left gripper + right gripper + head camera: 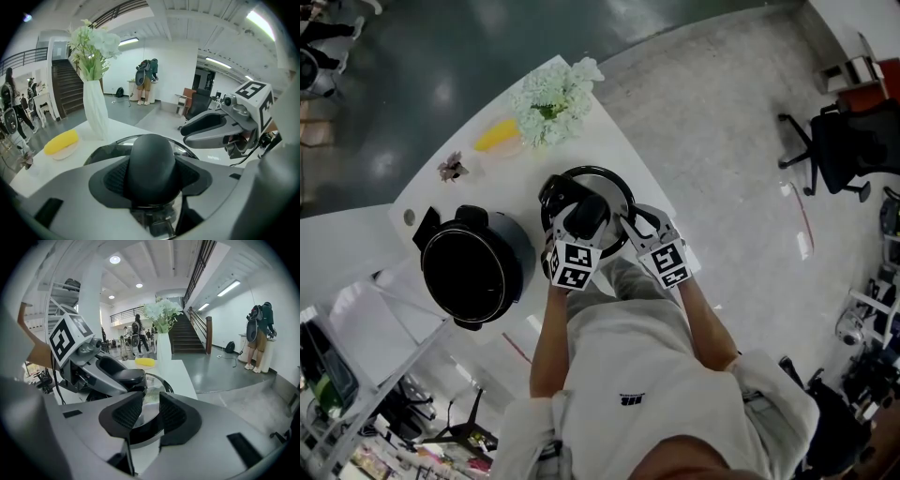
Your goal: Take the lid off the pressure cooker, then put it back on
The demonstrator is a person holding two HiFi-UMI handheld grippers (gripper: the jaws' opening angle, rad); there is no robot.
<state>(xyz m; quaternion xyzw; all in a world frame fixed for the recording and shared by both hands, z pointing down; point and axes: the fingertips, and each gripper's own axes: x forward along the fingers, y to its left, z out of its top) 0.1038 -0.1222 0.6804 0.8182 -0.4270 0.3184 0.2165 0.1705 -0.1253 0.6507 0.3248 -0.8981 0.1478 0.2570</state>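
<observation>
- Lid (592,178) is off the pressure cooker (473,272), over the near edge of the desk (614,141). I can't tell whether it rests on the desk or hangs just above it.
- The cooker stands open, beside the lid on the person's left.
- Left tongs (584,219) are clamped fairly wide round the lid's domed black knob (152,161).
- Right tongs (146,409) are set narrow, with the lid's rim running between the pads; the grip looks thin.
- Risk: the knob is smooth and rounded, so the lid could swivel in the left pads if the right side lets go.
- Risk: the rim could slide out of the right pads, and a glass lid this close to the desk edge may drop to the floor.
- Risk: if the hands move out of step, the lid tilts and strikes the cooker's rim on the way back.
- Risk: set down crooked, it won't seat.
</observation>
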